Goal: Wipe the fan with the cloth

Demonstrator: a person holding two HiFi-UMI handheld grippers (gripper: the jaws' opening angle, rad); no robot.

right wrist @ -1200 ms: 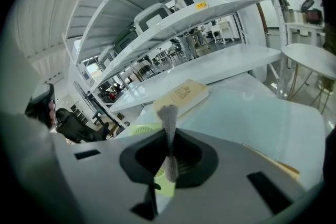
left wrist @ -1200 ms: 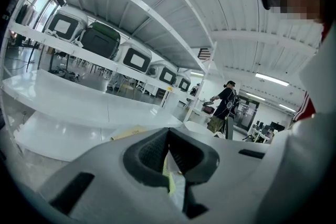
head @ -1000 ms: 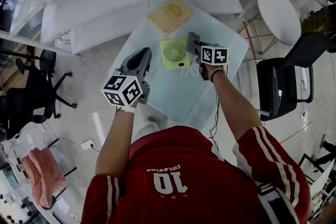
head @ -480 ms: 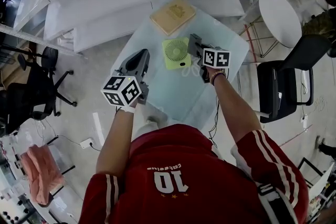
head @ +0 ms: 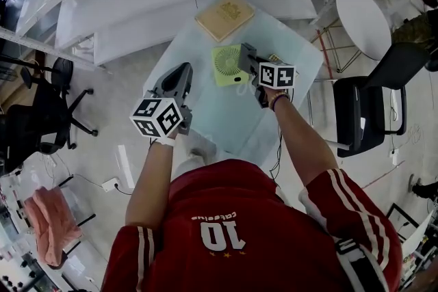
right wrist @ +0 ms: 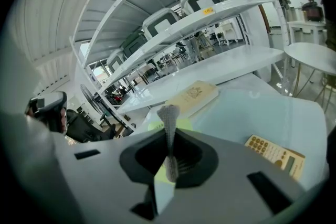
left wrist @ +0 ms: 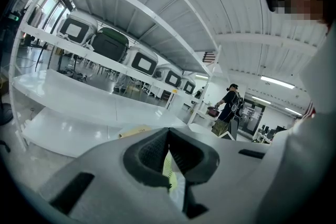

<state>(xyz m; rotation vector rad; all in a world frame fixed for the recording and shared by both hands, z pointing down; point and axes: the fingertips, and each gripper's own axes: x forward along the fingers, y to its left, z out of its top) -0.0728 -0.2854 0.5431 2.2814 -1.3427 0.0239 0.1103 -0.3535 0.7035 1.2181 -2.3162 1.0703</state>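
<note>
Head view: table [head: 219,116] beneath both tools. Fan [head: 228,63] just ahead-left of right gripper [head: 244,55], farther ahead-right of left gripper [head: 183,70]. We read right jaws clamped on cloth [right wrist: 168,128]; left jaws closed, empty. Step, we judge: approach. Next: press cloth against grille, stroke across.
</note>
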